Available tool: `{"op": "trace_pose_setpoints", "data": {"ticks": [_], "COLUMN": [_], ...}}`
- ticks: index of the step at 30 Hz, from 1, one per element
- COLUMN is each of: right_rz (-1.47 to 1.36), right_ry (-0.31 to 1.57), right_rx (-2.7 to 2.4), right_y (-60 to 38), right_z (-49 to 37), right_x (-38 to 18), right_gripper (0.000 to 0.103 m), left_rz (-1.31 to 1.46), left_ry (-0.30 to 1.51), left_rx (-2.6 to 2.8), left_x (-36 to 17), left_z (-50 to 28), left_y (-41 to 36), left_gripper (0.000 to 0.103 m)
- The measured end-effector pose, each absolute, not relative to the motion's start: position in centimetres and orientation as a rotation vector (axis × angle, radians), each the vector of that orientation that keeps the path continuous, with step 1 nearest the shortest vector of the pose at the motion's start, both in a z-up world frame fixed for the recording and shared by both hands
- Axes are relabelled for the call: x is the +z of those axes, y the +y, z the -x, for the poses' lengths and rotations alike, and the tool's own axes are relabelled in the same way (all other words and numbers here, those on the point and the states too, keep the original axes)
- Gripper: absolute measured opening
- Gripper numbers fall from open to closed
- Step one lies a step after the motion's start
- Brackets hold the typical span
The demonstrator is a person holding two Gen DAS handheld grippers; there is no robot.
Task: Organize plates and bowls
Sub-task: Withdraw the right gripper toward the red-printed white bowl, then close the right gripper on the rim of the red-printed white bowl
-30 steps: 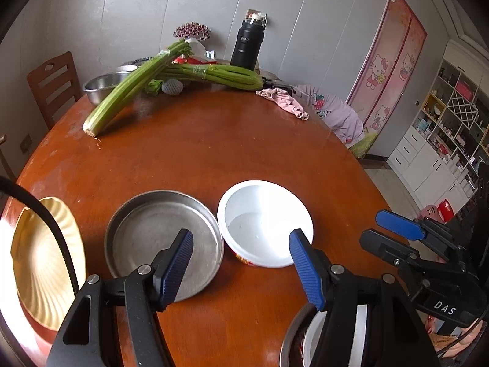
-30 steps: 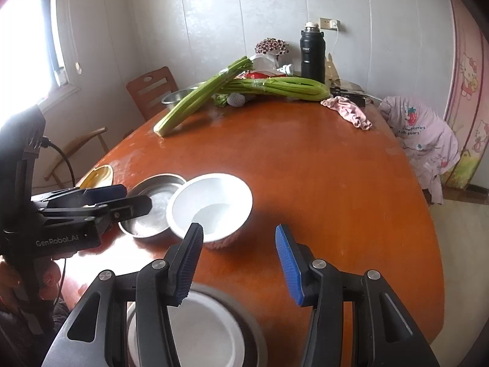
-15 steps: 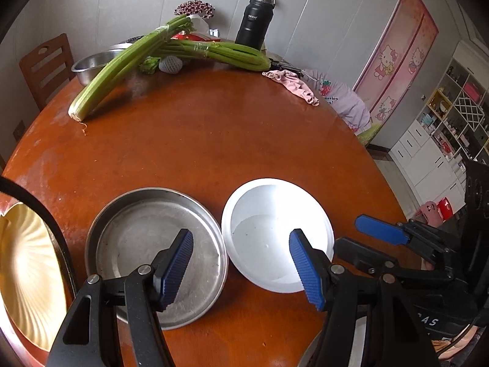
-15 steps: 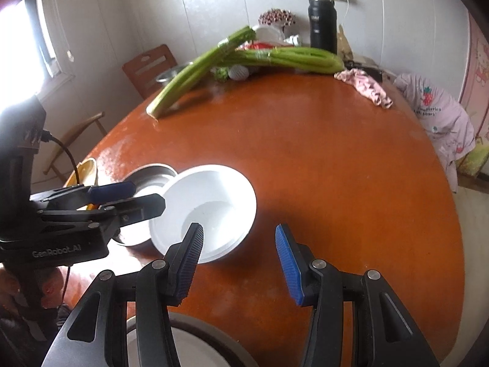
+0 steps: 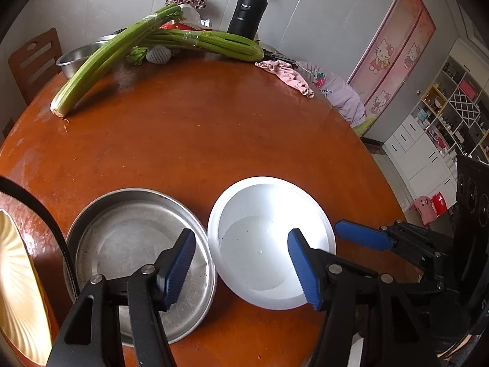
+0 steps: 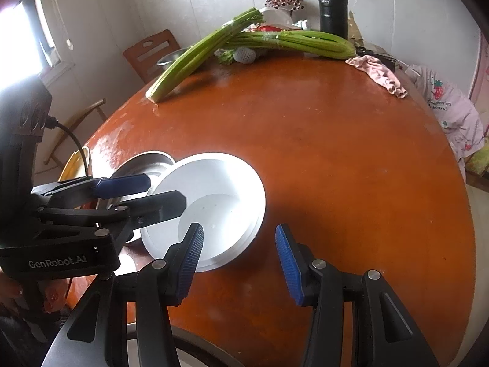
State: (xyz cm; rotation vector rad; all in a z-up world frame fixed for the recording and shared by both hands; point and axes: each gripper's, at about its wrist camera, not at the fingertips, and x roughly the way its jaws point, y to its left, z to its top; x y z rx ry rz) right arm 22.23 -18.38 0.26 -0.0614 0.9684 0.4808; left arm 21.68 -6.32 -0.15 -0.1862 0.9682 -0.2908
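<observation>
A white bowl (image 5: 269,244) sits on the round wooden table (image 5: 214,128), touching a shallow steel pan (image 5: 134,253) on its left. A gold plate (image 5: 18,290) lies at the table's left edge. My left gripper (image 5: 241,263) hovers with its jaws closing, the bowl's left rim and the pan's right rim between them, and the pads press on nothing. My right gripper (image 6: 238,260) is open over the bowl's (image 6: 214,202) near right rim, its left finger above the bowl's inside. The left gripper (image 6: 146,192) reaches in over the bowl's other side.
Two celery bunches (image 5: 122,52), a black flask (image 5: 247,9), a steel bowl (image 5: 79,58) and a pink cloth (image 5: 287,75) lie at the table's far side. A wooden chair (image 5: 33,61) stands behind. Another steel-rimmed dish (image 6: 189,348) sits under my right gripper.
Both grippers have moved forward and down toward the white bowl, which now looks larger. The left jaws have narrowed a little. The near dish has slid almost out of view.
</observation>
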Motion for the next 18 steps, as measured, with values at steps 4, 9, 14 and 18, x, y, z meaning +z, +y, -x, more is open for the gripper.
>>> {"op": "trace_pose_setpoints", "data": {"ticks": [4, 9, 14, 18], "right_rz": [0.067, 0.083, 0.096, 0.102], "right_ry": [0.976, 0.992, 0.988, 0.983], "right_rx": [0.502, 0.514, 0.521, 0.515], "right_y": [-17.9, -17.3, -16.9, -16.9], "right_z": [-22.2, -22.1, -22.2, -22.2], "right_x": [-0.1, -0.5, -0.6, -0.6], "right_gripper": [0.051, 0.051, 0.051, 0.051], "left_rz": [0.199, 0.189, 0.172, 0.188], "left_ry": [1.010, 1.009, 1.010, 1.010], "left_rx": [-0.299, -0.312, -0.313, -0.337], "left_x": [-1.1, -1.2, -1.5, -1.3], "left_z": [-22.2, -22.2, -22.3, -22.4], "left_y": [-6.4, -6.7, -7.0, -7.0], "left_gripper": [0.056, 0.053, 0.048, 0.048]}}
